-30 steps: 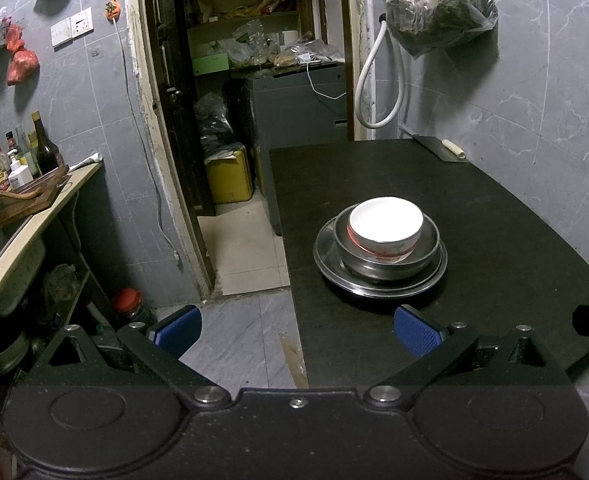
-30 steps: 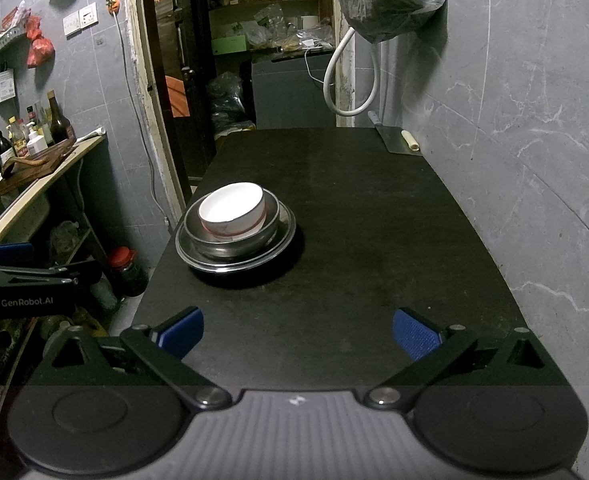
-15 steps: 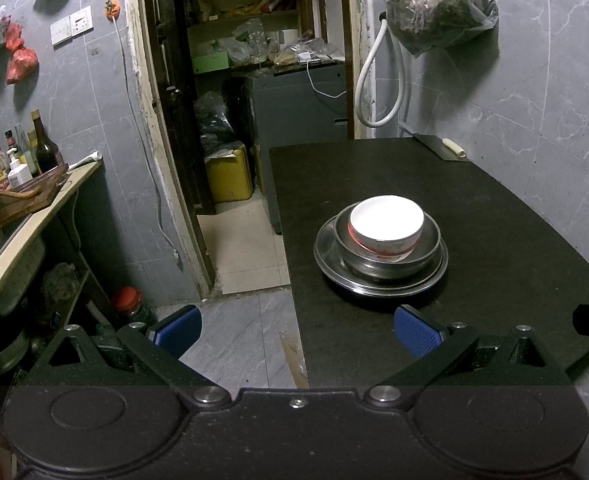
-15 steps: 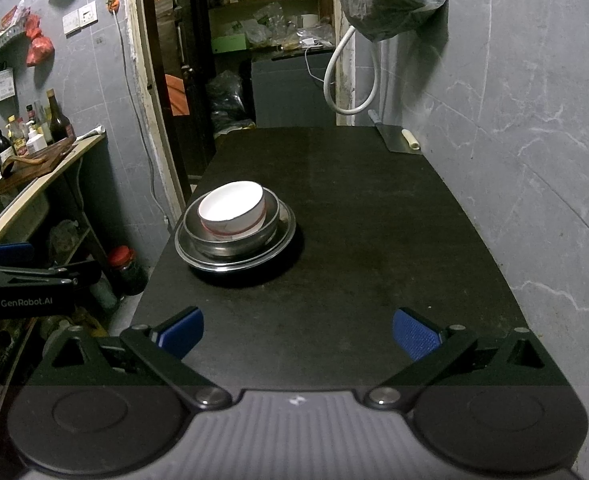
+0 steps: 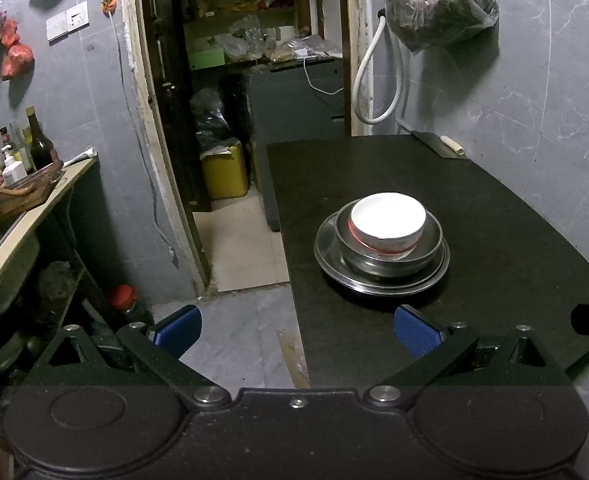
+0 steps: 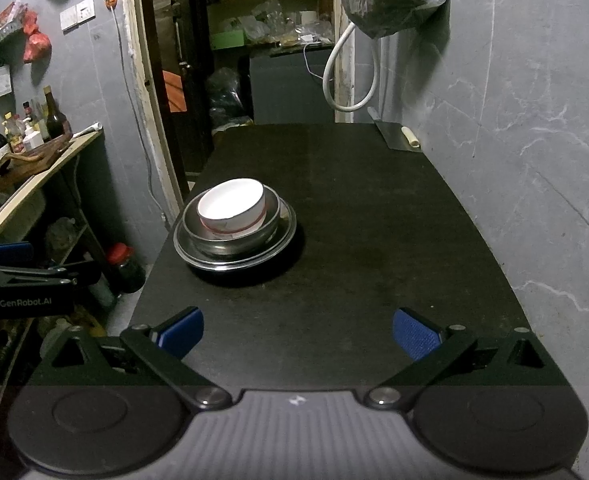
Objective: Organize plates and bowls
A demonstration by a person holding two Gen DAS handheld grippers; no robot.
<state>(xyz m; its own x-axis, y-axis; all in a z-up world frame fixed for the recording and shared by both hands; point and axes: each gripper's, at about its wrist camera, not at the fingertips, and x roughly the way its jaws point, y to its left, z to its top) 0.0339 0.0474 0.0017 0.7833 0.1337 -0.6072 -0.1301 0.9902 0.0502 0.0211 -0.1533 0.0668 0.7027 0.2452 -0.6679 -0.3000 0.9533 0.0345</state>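
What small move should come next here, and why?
Probably none beyond backing away: the white bowl already sits nested in the steel bowl on the steel plate on the black table. The left gripper and right gripper hang open, holding nothing, short of the stack.

Right hand-held gripper (image 6: pixel 298 334): jaws wide apart, nothing btwn blue pads, over near edge of black counter (image 6: pixel 374 240). White bowl (image 6: pixel 232 210) nested in steel bowl (image 6: pixel 230 236) on steel plate (image 6: pixel 282 236), near left edge. Left hand-held gripper (image 6: pixel 10 254) beyond left edge.
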